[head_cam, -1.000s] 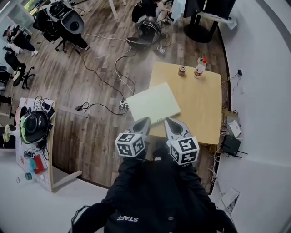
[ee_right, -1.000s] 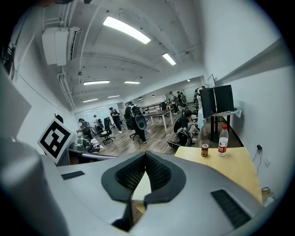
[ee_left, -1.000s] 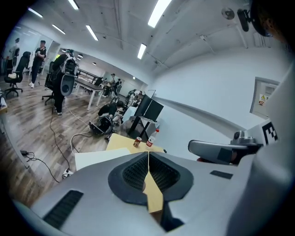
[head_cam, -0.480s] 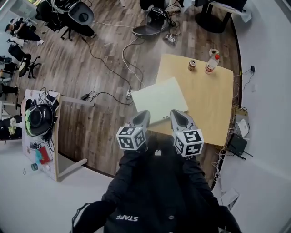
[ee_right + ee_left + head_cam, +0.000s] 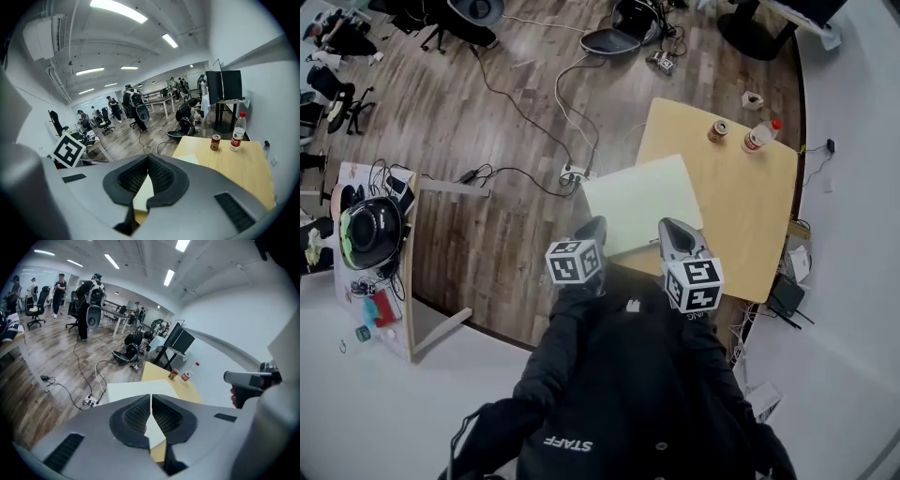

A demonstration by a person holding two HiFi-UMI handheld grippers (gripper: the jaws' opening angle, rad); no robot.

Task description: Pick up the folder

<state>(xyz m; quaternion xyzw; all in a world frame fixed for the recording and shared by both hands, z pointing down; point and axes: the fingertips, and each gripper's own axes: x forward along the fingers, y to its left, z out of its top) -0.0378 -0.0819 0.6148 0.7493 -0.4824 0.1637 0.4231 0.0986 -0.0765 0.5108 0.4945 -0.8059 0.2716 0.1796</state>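
Note:
A pale green folder (image 5: 642, 202) lies flat on the near left part of a wooden table (image 5: 741, 216), its left corner hanging past the table's edge. My left gripper (image 5: 593, 226) hovers at the folder's near left corner, jaws shut and empty. My right gripper (image 5: 671, 228) hovers over the folder's near edge, also shut with nothing held. In the left gripper view the folder (image 5: 133, 389) lies just beyond the closed jaw tips (image 5: 151, 398). In the right gripper view a strip of the folder (image 5: 143, 192) shows below the closed tips (image 5: 148, 158).
A drink can (image 5: 718, 130), a plastic bottle (image 5: 759, 137) and a crumpled white scrap (image 5: 752, 99) stand at the table's far end. Cables and a power strip (image 5: 574, 174) lie on the wood floor at left. A side table with a black helmet (image 5: 370, 230) stands far left.
Both grippers have dropped and moved forward to the folder's near edge. Their jaws stayed shut. The head view has shifted, so the table sits further right.

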